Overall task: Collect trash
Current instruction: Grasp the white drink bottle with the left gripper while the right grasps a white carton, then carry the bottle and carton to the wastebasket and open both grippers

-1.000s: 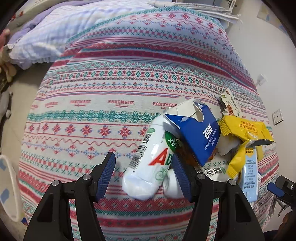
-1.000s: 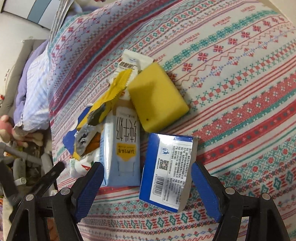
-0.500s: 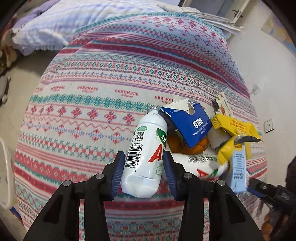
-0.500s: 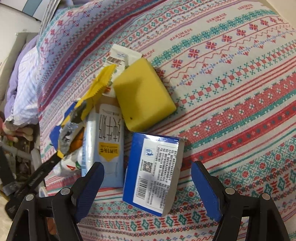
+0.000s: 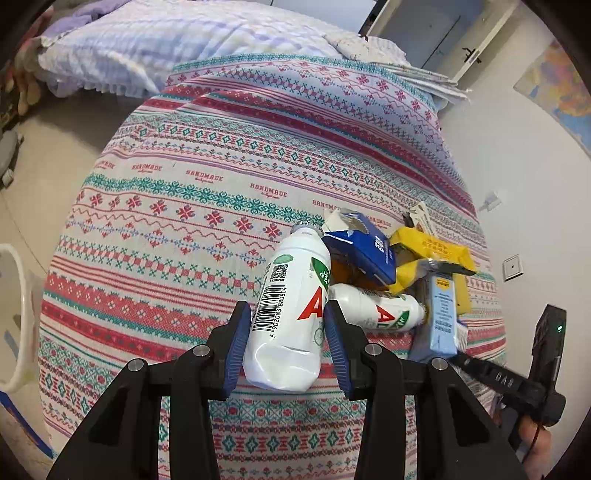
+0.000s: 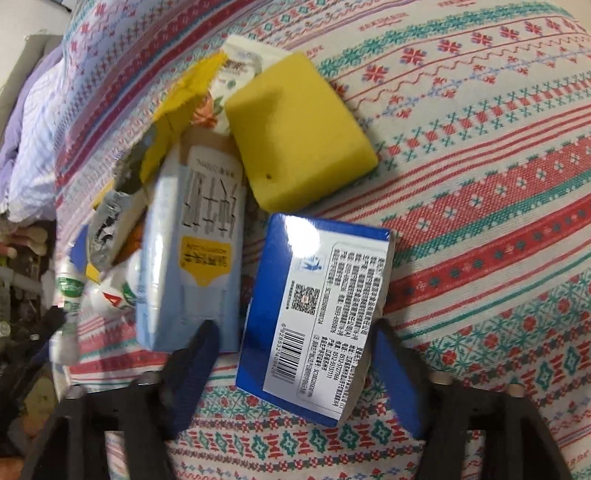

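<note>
Patterned red-and-teal bedspread (image 5: 192,206) carrying the trash pile, left tongs (image 5: 284,343) clamped on white plastic bottle with barcode label (image 5: 291,306) at pile's left edge, right tongs (image 6: 295,373) part-open straddling blue-and-white cardboard box (image 6: 314,314), contact unclear.

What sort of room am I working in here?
Most likely a bedroom. The trash lies on a bed under a patterned "HANDMADE" cover, with a ruffled striped pillow or quilt at its far end. A door and a wall switch show it is indoors.
</note>
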Demonstrator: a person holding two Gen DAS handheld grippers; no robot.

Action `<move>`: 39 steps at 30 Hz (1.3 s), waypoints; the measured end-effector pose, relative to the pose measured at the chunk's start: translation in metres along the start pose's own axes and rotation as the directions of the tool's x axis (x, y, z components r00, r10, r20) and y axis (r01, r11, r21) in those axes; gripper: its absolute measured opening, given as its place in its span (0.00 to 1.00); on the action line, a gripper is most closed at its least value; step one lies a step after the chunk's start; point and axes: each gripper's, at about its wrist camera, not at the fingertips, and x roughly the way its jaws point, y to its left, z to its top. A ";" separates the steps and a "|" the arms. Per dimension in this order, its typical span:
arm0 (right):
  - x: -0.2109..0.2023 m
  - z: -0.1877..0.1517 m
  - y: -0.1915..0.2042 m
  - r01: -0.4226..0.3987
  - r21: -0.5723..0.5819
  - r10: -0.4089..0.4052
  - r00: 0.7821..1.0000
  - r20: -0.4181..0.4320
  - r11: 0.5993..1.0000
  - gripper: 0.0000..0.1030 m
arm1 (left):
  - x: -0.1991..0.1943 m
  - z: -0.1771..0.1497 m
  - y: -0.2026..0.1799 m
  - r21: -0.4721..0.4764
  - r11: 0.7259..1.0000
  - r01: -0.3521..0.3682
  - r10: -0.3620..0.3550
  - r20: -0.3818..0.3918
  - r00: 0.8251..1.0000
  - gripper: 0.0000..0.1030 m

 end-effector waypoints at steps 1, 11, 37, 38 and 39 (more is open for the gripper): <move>0.003 -0.002 0.002 0.016 -0.008 -0.016 1.000 -0.002 1.000 0.58 | -0.004 -0.001 0.002 -0.003 1.000 0.006 -0.006 0.004 1.000 0.42; -0.026 -0.002 0.012 0.013 -0.084 0.000 0.989 0.146 0.996 0.03 | -0.027 -0.003 0.018 -0.039 0.998 0.046 -0.045 0.044 0.998 0.41; -0.083 -0.023 0.080 0.067 -0.313 0.070 0.910 0.408 0.947 0.00 | -0.105 -0.005 0.161 -0.322 0.937 0.137 -0.077 0.191 0.979 0.41; -0.082 -0.025 0.083 0.060 -0.323 0.080 0.911 0.404 0.944 0.00 | -0.108 -0.007 0.171 -0.341 0.930 0.137 -0.072 0.196 0.978 0.41; -0.081 -0.027 0.087 0.055 -0.334 0.090 0.911 0.402 0.941 0.00 | -0.111 -0.008 0.182 -0.364 0.921 0.137 -0.066 0.201 0.977 0.41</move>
